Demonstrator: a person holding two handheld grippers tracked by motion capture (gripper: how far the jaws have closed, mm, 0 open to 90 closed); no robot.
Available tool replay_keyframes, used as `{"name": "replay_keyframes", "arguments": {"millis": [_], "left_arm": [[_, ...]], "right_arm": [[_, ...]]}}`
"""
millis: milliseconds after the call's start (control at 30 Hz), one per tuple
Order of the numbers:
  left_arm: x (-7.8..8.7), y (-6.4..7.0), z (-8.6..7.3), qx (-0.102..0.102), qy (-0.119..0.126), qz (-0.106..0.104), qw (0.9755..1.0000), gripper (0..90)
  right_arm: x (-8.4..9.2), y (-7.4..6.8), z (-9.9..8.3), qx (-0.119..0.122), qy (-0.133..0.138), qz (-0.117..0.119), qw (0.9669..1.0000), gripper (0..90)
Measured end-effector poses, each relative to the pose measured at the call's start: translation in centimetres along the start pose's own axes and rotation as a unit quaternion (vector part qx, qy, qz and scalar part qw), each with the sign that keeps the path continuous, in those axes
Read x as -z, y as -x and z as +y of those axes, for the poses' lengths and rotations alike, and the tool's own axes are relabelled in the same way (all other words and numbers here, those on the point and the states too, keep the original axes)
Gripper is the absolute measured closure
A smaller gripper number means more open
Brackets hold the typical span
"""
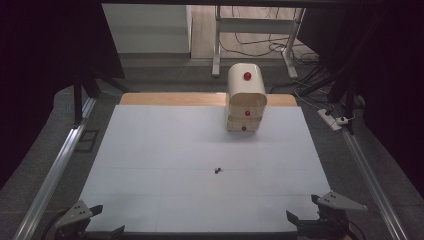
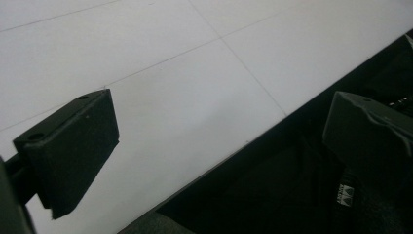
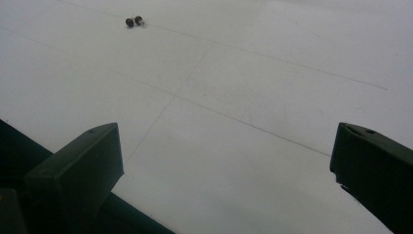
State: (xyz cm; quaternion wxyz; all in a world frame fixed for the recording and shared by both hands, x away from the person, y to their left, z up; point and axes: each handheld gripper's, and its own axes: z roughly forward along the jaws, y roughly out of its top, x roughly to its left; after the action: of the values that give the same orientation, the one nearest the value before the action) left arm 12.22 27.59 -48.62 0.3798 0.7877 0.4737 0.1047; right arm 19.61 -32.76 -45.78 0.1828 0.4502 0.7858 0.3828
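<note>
Tiny dark earrings (image 1: pixel 218 170) mid-counter (image 1: pixel 150 150), well in front of the drawer box (image 1: pixel 246 97), look light, slippery, so pinch at studs; both hand-held grippers (image 1: pixel 305 212) released, empty

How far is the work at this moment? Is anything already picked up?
Nothing looks done yet. The small dark object lies alone mid-table, and the drawer cabinet looks shut. The left gripper and right gripper wait at the near edge, jaws open and empty. The reaching and grasping remain.

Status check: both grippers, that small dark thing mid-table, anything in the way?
Left gripper and right gripper open, empty, at near edge. Small dark thing untouched mid-table. Path clear.
</note>
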Motion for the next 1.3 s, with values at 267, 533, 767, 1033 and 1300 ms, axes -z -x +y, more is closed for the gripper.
{"name": "replay_keyframes", "arguments": {"millis": [267, 533, 767, 1033, 1300], "left_arm": [[0.03, 0.09, -0.05, -0.003, 0.0, -0.006, 1.0, 0.7], [0.2, -0.19, -0.15, 0.007, 0.006, -0.015, 0.9998, 0.4], [0.18, -0.3, -0.14, 0.013, 0.005, -0.015, 0.9998, 0.3], [0.15, -0.42, -0.12, 0.018, 0.004, -0.016, 0.9997, 0.5], [0.11, -0.49, -0.12, 0.021, 0.002, -0.019, 0.9996, 0.8]], "right_arm": [[-0.16, -0.11, 0.06, 0.006, -0.008, 0.002, 0.9999, 0.0], [-0.41, 0.17, 0.15, -0.005, -0.018, 0.012, 0.9997, 0.0], [-0.58, 0.05, 0.23, 0.001, -0.027, 0.011, 0.9996, 0.0], [-0.51, -0.17, 0.33, 0.008, -0.024, 0.012, 0.9996, 0.0], [-0.63, -0.32, 0.92, 0.004, -0.011, 0.025, 0.9996, 0.0]]}}
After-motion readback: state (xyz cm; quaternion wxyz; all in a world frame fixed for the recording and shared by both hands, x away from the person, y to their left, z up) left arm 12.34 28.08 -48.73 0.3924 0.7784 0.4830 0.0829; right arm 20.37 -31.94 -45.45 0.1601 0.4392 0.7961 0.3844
